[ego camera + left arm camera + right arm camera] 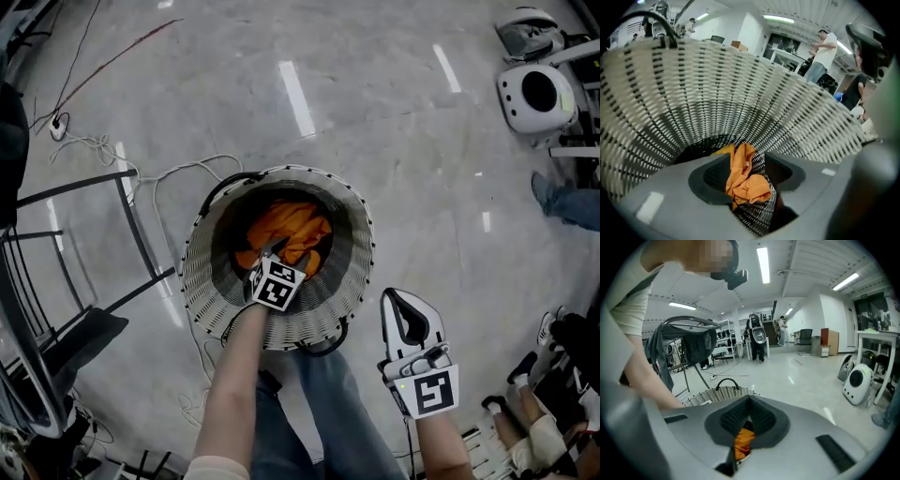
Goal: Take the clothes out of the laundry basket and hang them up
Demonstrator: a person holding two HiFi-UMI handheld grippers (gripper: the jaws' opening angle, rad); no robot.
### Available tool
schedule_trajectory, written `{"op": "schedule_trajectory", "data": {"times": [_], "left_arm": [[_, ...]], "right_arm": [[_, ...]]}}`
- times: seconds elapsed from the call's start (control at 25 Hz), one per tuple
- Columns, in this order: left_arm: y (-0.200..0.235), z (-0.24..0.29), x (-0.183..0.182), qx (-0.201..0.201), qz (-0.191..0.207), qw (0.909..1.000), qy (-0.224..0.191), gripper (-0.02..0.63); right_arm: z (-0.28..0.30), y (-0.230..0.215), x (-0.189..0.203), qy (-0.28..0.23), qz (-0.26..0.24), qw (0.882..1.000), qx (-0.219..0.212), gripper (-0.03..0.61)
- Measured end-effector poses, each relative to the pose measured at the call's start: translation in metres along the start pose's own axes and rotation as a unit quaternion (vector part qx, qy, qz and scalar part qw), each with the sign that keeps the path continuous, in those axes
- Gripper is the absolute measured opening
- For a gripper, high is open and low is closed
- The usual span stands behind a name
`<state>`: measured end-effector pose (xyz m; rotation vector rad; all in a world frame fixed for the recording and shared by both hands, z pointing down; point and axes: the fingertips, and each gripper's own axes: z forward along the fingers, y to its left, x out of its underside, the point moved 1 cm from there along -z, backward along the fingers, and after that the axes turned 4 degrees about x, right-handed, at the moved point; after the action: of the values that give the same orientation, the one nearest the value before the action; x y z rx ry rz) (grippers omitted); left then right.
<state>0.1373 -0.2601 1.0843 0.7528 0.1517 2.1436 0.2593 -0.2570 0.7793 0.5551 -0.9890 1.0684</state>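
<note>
The orange garment (292, 228) lies crumpled at the bottom of the laundry basket (199, 281) — soft, light, limp, so take a raised fold. Your left gripper (268, 251) has its jaws spread over it, nothing pinched yet; your right gripper (409, 321) — jaws pressed together — hangs beside the basket.

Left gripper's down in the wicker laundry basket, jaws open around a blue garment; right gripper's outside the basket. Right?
One error: the garment is orange, not blue. The left gripper view shows it between the open jaws. The rest stands: the left gripper is down in the wicker laundry basket and the right gripper is outside it.
</note>
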Motion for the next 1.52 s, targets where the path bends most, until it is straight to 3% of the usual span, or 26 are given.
{"op": "schedule_trajectory", "data": {"times": [0.32,0.64,0.76,0.84,0.96,1.16,1.32,1.52], "left_arm": [[0.033,0.084,0.051,-0.005,0.006,0.9986,0.051,0.213],[0.046,0.123,0.072,-0.015,0.031,0.9964,0.078,0.196],[0.046,0.124,0.073,-0.033,0.048,0.9939,0.094,0.074],[0.043,0.117,0.072,-0.041,0.055,0.9923,0.104,0.018],[0.028,0.097,0.062,-0.032,0.049,0.9937,0.096,0.015],[0.008,0.043,0.035,-0.018,0.006,0.9989,0.043,0.014],[-0.009,-0.011,0.008,-0.013,-0.002,0.9999,0.001,0.012],[-0.044,-0.089,-0.016,-0.014,-0.007,0.9990,-0.043,0.012]], "right_arm": [[0.016,-0.022,0.053,0.004,-0.001,1.000,0.017,0.002],[0.019,-0.033,0.077,-0.002,0.001,1.000,0.025,0.002],[0.014,-0.033,0.077,-0.002,0.003,1.000,0.026,0.002],[0.008,-0.031,0.073,0.000,0.003,1.000,0.027,0.002],[-0.002,-0.027,0.058,-0.001,-0.001,1.000,0.027,0.002],[-0.022,-0.012,0.022,-0.011,-0.005,1.000,0.025,0.002],[-0.038,0.003,-0.008,-0.023,0.011,0.999,0.034,0.002],[-0.074,0.023,-0.032,-0.007,-0.014,0.999,0.031,0.002]]}}
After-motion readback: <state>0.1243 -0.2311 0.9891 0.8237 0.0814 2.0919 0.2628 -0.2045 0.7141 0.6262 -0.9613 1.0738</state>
